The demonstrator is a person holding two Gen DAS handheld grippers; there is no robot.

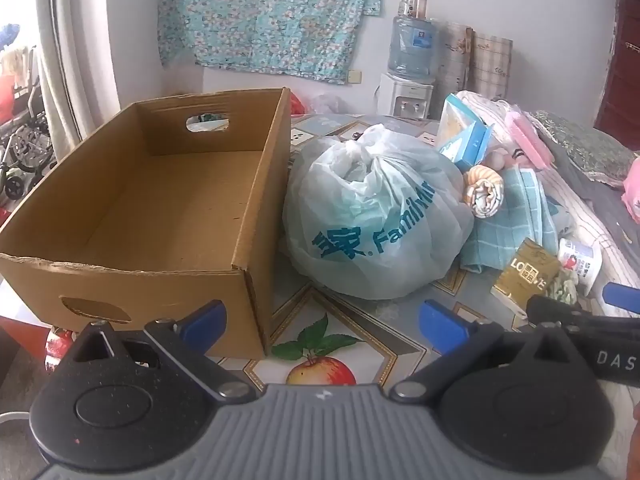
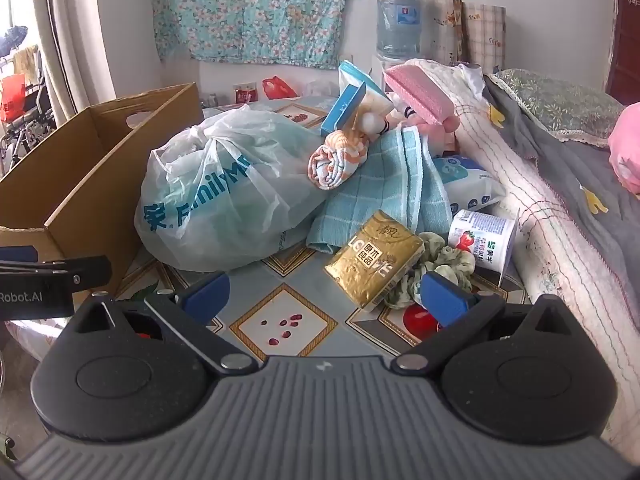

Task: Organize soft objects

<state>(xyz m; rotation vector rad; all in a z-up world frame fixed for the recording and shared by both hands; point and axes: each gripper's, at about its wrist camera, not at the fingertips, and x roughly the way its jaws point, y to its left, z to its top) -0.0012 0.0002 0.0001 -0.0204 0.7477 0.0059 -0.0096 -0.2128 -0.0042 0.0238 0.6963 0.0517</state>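
The knotted plastic bag slumps on the tabletop just beside the empty cardboard box; it looks light, squashy and slippery, best pinched at the knot. Both the left tongs and right tongs gape, holding nothing. A quilted bed borders the cluttered, fruit-patterned surface.

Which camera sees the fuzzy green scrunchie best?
The right wrist view. There the green scrunchie lies close, between the gold packet and the yogurt cup. The left wrist view shows only a small bit near the right edge.
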